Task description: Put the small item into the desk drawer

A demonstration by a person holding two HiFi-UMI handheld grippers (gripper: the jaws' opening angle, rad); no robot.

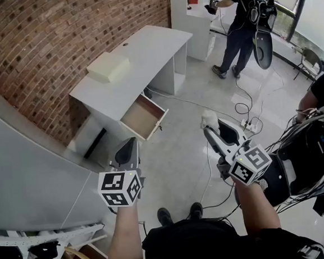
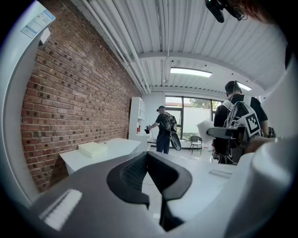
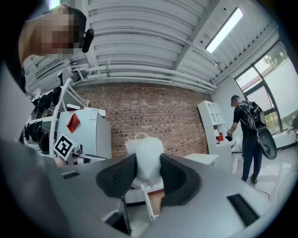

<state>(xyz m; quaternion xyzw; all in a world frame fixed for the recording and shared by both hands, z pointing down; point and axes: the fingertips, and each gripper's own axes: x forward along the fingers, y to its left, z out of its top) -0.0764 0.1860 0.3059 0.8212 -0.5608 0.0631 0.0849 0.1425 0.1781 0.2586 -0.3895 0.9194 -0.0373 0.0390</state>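
Observation:
The white desk stands against the brick wall, and its wooden drawer is pulled open toward me. My right gripper hangs over the floor to the right of the drawer, shut on the small item, a crumpled white pouch. In the right gripper view the small item bulges up between the two black pads, with the open drawer below and beyond them. My left gripper is just in front of the drawer, shut and holding nothing. Its jaws point toward the desk.
A cream foam block lies on the desk top. A large grey cabinet fills the left. Cables and a power strip lie on the floor to the right. A person stands at the back near a white shelf.

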